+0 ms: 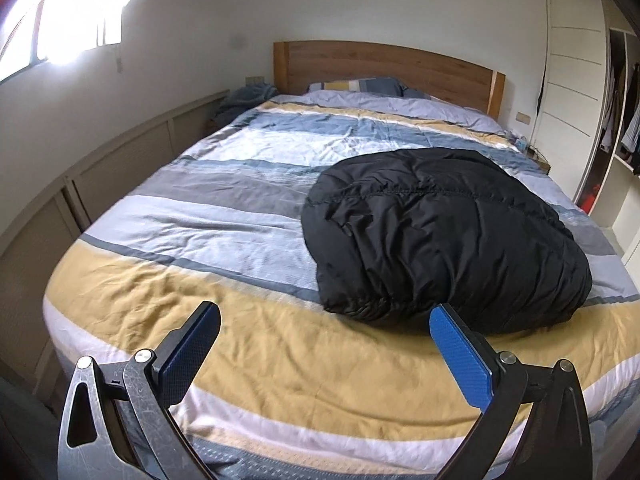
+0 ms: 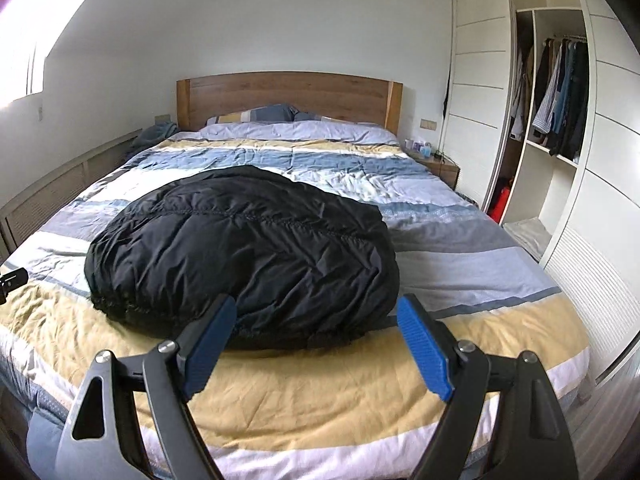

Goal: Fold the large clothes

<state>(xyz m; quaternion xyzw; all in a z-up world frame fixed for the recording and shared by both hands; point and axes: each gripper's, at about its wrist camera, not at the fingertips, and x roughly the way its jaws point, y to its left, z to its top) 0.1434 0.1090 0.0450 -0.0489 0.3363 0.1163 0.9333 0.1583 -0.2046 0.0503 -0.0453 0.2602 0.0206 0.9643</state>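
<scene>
A black puffy jacket (image 1: 440, 232) lies folded into a rounded bundle on the striped duvet of the bed (image 1: 200, 320), near the foot end. In the left wrist view it sits right of centre, and my left gripper (image 1: 325, 312) is open wide over the yellow stripe, apart from the jacket's near edge, with nothing between its blue pads (image 1: 460, 356). In the right wrist view the jacket (image 2: 240, 256) fills the middle of the bed (image 2: 480, 264). My right gripper (image 2: 317, 302) is open in front of the jacket's near edge and holds nothing.
A wooden headboard (image 2: 288, 96) and pillows (image 2: 260, 114) are at the far end. An open wardrobe (image 2: 556, 92) with hanging clothes stands on the right, with a nightstand (image 2: 436, 160) beside the bed. A low cabinet (image 1: 112, 168) runs along the left wall under a bright window (image 1: 72, 12).
</scene>
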